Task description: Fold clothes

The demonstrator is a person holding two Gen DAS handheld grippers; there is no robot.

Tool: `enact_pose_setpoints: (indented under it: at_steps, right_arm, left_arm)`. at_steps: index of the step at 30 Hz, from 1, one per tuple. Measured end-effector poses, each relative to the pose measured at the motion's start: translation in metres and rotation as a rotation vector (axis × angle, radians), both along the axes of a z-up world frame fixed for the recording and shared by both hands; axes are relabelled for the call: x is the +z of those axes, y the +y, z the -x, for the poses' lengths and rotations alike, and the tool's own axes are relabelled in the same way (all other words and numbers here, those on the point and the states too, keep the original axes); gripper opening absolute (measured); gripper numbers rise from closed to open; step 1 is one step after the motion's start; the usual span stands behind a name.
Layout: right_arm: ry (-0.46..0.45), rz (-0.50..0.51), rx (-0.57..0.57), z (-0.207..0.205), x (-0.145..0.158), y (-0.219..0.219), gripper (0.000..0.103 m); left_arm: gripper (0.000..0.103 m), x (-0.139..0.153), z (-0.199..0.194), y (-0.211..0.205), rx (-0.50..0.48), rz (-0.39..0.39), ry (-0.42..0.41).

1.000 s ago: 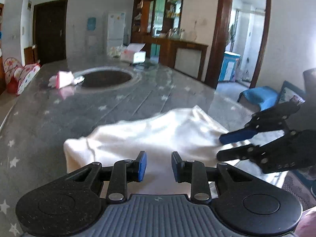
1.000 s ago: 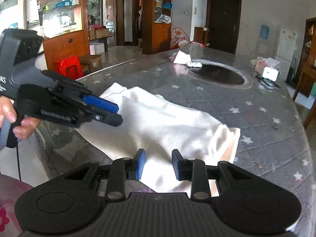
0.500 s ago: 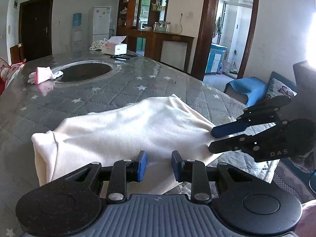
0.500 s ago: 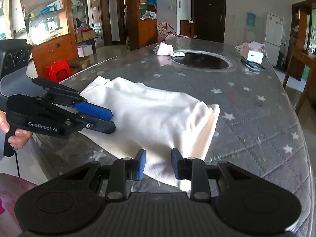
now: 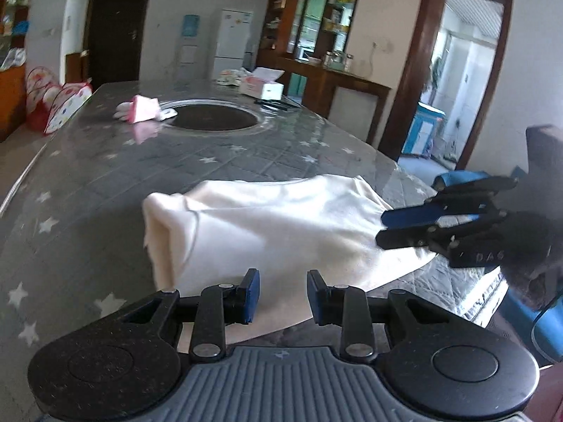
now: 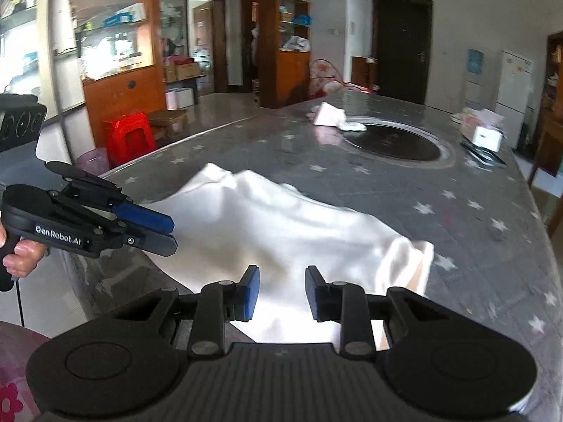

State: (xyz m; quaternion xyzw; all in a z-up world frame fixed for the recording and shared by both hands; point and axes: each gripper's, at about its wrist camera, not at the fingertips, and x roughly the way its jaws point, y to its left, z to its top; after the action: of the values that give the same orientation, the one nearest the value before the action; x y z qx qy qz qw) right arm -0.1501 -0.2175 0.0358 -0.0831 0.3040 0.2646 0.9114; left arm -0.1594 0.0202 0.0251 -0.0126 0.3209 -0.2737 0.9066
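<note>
A cream-white garment lies partly folded on the grey star-patterned table, near its front edge. It also shows in the right wrist view. My left gripper is open and empty, just short of the garment's near edge. It also shows in the right wrist view, at the garment's left edge. My right gripper is open and empty over the garment's near edge. It also shows in the left wrist view, at the garment's right edge.
A round dark inset sits mid-table, with a pink-and-white cloth beside it and a tissue box behind. A red stool and cabinets stand left of the table. A blue seat is at the right.
Both wrist views have shifted and now show motion blur. The garment looks more bunched and rumpled, with its left folded end raised. Both grippers stay open at its edges.
</note>
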Motion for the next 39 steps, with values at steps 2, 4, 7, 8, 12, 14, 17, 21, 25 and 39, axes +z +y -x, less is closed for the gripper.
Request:
enact_pose_setpoints:
  at_steps: [2, 4, 7, 8, 12, 14, 17, 21, 25, 39]
  right_arm:
    - [0.008, 0.002, 0.016, -0.002, -0.004, 0.007, 0.028]
    - [0.018, 0.013, 0.021, -0.004, -0.01, 0.011, 0.028]
    - [0.033, 0.015, 0.02, -0.005, -0.016, 0.011, 0.029]
    - [0.032, 0.011, 0.02, -0.004, -0.014, 0.01, 0.029]
    - [0.015, 0.004, 0.012, -0.006, -0.005, 0.005, 0.029]
    - [0.012, 0.004, -0.007, -0.01, -0.005, 0.001, 0.029]
    - [0.037, 0.007, -0.044, -0.018, -0.01, -0.006, 0.029]
    - [0.059, -0.016, -0.081, -0.026, -0.009, -0.019, 0.029]
    - [0.039, -0.024, -0.106, -0.039, -0.001, -0.027, 0.029]
    - [0.071, -0.013, -0.186, -0.09, -0.021, -0.045, 0.029]
  left_arm:
    - [0.032, -0.001, 0.0, 0.005, 0.015, 0.003, 0.002]
    - [0.032, -0.003, 0.0, 0.009, 0.026, 0.009, 0.008]
    - [0.033, -0.005, 0.001, 0.014, 0.038, 0.012, 0.014]
    - [0.034, -0.005, 0.001, 0.016, 0.041, 0.016, 0.02]
    - [0.036, -0.003, -0.003, 0.021, 0.052, 0.031, 0.029]
    - [0.036, -0.004, -0.006, 0.021, 0.058, 0.026, 0.028]
    - [0.036, -0.008, -0.01, 0.022, 0.062, 0.022, 0.039]
    - [0.037, -0.002, -0.011, 0.022, 0.054, 0.013, 0.025]
    - [0.039, 0.008, -0.02, 0.018, 0.048, 0.023, 0.001]
    - [0.04, -0.004, -0.067, 0.02, 0.062, 0.064, 0.06]
